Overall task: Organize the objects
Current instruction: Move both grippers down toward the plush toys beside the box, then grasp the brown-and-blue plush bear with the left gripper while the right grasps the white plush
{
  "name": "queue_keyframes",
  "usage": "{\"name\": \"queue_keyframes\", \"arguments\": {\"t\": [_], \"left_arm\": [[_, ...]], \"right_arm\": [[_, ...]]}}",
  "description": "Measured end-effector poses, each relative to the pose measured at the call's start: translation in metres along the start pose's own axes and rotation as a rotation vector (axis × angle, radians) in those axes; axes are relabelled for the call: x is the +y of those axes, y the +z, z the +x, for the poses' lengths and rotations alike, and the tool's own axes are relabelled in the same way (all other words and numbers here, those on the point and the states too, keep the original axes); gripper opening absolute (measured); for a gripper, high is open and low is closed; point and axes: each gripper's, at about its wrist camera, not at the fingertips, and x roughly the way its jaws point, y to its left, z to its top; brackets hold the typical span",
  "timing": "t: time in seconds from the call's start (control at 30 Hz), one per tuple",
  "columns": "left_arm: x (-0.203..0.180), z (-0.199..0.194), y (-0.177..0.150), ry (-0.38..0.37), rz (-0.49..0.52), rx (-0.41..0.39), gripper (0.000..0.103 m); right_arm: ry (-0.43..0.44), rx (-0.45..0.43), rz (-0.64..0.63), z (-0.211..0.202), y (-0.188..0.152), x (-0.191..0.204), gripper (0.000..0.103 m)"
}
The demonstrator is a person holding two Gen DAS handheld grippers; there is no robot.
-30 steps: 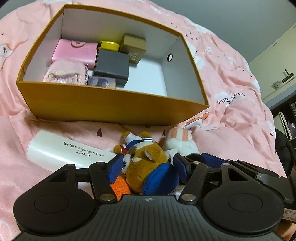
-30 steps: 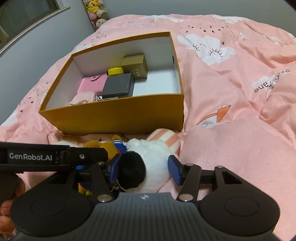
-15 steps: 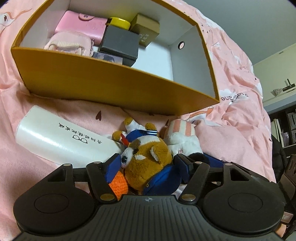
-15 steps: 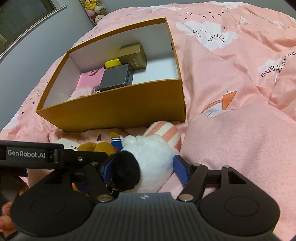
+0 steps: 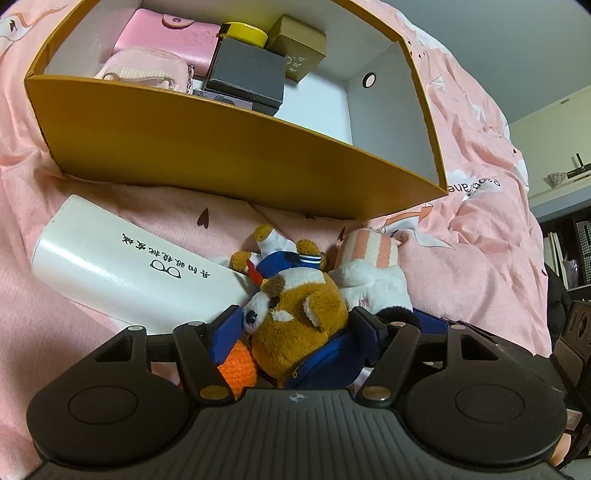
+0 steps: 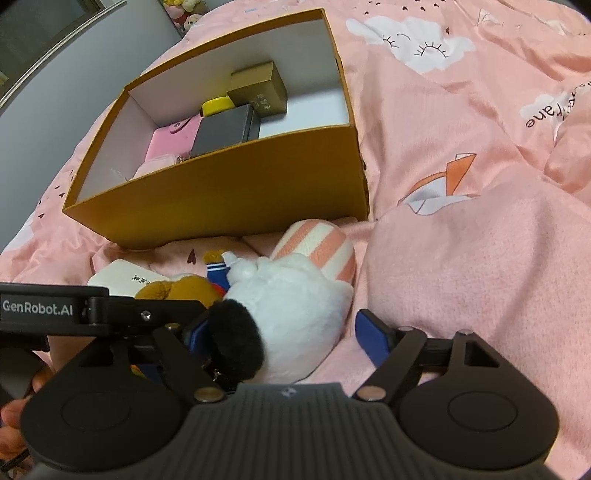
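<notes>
An orange cardboard box lies on the pink bed. It holds a pink wallet, a pink pouch, a dark grey box, a yellow tin and a gold box. In front of it lie a brown plush dog, a white plush with a striped part and a white case. My left gripper is shut on the brown plush dog. My right gripper straddles the white plush; its right pad stands apart from it.
An orange knitted thing lies under the left gripper. The pink duvet bulges to the right of the plush toys. A grey wall stands at the far left, and shelves stand at the right.
Both grippers moved closer to the box. My right gripper's jaws opened wider around the white plush. The left stays closed on the dog.
</notes>
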Motion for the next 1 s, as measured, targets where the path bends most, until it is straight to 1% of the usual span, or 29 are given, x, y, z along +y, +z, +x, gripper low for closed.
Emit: {"name": "queue_keyframes", "arguments": {"t": [0.07, 0.1, 0.27, 0.3, 0.33, 0.43, 0.57, 0.8, 1.0], "left_arm": [[-0.002, 0.0, 0.0, 0.007, 0.014, 0.005, 0.078], [-0.002, 0.0, -0.001, 0.008, 0.021, 0.008, 0.078], [-0.002, -0.002, -0.002, 0.006, 0.043, 0.01, 0.075], [-0.002, -0.002, -0.003, 0.002, 0.047, 0.009, 0.071], [-0.002, -0.003, -0.003, -0.002, 0.053, 0.009, 0.07], [-0.001, -0.005, -0.005, -0.005, 0.065, -0.002, 0.068], [0.003, -0.009, -0.007, -0.029, 0.052, -0.026, 0.064], [0.005, -0.017, -0.01, -0.067, 0.043, -0.07, 0.063], [0.004, -0.026, -0.01, -0.096, 0.048, -0.097, 0.062]], "right_arm": [[0.011, 0.003, -0.006, 0.0, 0.0, 0.0, 0.076], [0.025, 0.008, -0.009, 0.0, 0.0, 0.001, 0.071], [0.023, 0.002, -0.032, -0.005, -0.003, 0.006, 0.067], [0.021, -0.001, -0.038, -0.006, -0.004, 0.007, 0.067], [0.019, -0.004, -0.044, -0.007, -0.004, 0.008, 0.066], [0.009, -0.013, -0.073, -0.011, -0.005, 0.013, 0.065], [0.011, -0.017, -0.089, -0.015, -0.004, 0.014, 0.065], [0.018, -0.031, -0.102, -0.023, -0.002, 0.017, 0.064], [0.022, -0.054, -0.147, -0.035, 0.001, 0.021, 0.064]]}}
